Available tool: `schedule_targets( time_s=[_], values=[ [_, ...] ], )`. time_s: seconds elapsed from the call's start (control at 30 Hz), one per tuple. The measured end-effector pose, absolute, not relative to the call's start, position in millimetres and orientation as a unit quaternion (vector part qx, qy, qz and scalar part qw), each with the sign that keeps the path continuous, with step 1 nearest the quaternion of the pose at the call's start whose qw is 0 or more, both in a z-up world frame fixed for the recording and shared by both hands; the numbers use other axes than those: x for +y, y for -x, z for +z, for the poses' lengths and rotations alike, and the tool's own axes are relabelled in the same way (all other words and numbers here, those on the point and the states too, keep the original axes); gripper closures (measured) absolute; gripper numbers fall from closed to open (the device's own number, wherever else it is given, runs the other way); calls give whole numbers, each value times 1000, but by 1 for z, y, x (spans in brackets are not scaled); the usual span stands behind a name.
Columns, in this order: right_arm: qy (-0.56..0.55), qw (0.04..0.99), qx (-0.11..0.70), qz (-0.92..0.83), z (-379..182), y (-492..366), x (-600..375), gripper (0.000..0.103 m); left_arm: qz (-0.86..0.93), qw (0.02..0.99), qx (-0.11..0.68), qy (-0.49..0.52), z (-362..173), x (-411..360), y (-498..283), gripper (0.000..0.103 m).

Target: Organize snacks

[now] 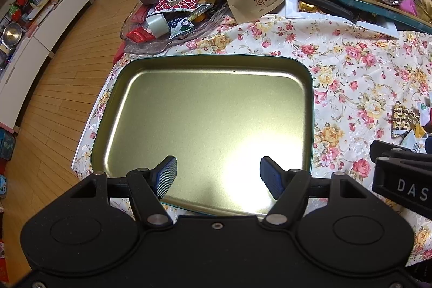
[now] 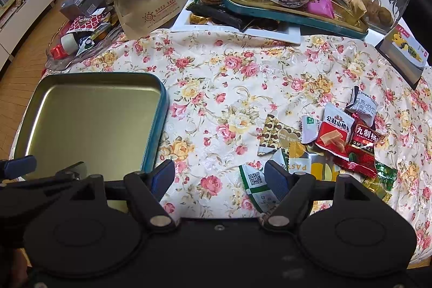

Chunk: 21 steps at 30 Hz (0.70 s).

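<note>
Gold inside, the tin (image 2: 89,115) sits empty. The left gripper (image 1: 217,174) hangs over it, wide open, holding nothing. Right of the tin, the right gripper (image 2: 218,180) is open too, beside the snacks (image 2: 334,136). Best grab one packet by its edge.

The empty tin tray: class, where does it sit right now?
The tin tray lies left in the right wrist view on the floral cloth, with the snack packets to its right.
</note>
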State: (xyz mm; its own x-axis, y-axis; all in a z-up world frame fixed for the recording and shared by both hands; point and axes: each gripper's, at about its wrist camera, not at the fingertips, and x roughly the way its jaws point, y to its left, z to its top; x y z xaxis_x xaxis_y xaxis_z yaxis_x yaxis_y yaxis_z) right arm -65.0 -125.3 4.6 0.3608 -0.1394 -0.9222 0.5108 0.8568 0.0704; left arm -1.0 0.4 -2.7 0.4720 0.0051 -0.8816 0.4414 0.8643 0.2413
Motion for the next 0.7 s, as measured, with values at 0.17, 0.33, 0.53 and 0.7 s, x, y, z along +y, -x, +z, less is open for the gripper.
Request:
schedule_targets(
  time_s=[0.17, 0.33, 0.53, 0.7],
  values=[
    [-176, 806, 528, -202, 5, 65, -125, 26, -130, 827, 497, -227, -5, 0, 2, 31],
    [-176, 806, 529, -201, 4, 64, -125, 26, -129, 828, 497, -227, -6, 0, 2, 31],
    [-175, 806, 529, -201, 4, 64, -125, 26, -129, 827, 497, -228, -6, 1, 2, 31],
    [-175, 805, 530, -199, 4, 65, -125, 26, -129, 827, 497, -227, -6, 1, 2, 31]
  ],
)
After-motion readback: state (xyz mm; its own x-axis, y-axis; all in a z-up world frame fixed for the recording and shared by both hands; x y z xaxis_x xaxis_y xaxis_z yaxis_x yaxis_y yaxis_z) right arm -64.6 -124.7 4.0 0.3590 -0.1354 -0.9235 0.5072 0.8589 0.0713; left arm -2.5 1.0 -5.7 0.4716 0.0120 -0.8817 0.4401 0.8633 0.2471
